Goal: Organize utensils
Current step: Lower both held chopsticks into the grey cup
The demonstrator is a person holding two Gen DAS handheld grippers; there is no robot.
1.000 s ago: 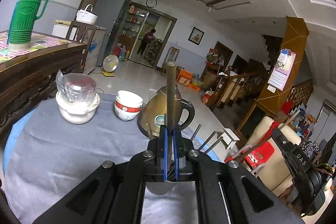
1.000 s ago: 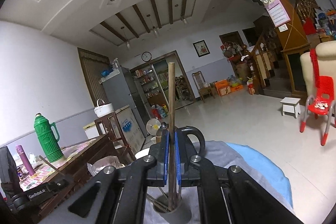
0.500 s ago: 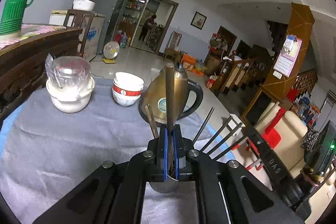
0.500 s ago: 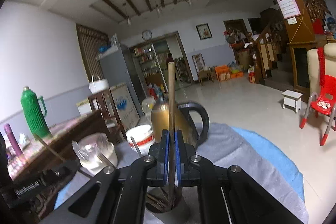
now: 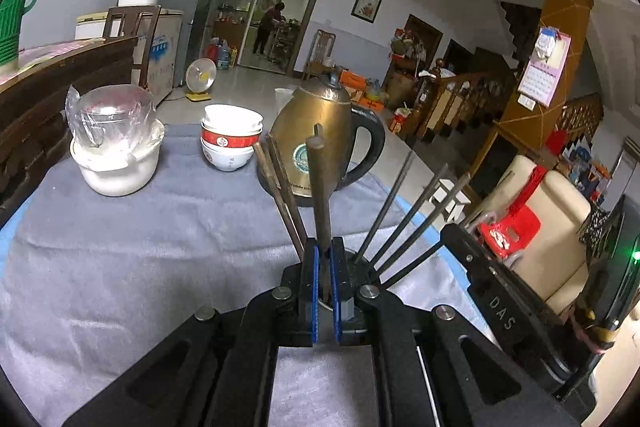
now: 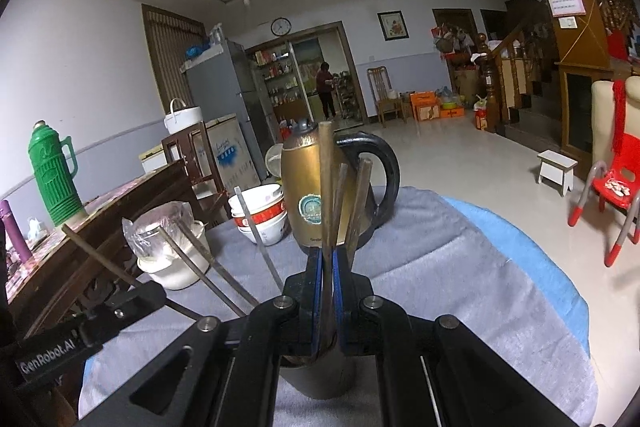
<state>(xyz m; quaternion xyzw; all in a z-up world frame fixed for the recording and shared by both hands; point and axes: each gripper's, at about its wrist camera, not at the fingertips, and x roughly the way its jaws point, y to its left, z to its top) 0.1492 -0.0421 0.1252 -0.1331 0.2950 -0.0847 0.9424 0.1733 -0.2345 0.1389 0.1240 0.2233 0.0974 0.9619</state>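
Both tongs clenched: left tongs [image 5: 325,291] and right tongs [image 6: 327,291] each lowering one chopstick [image 5: 320,195] into holder [image 6: 320,375]; several already in, release left.

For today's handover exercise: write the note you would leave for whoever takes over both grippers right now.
Left gripper: shut on a dark chopstick, upright over the holder cup.
Right gripper: shut on a brown chopstick, its lower end in the same cup.
Done: several metal chopsticks and wooden ones already lean in the cup on the grey cloth, in front of the kettle.
Left: lower both sticks in, open, withdraw.
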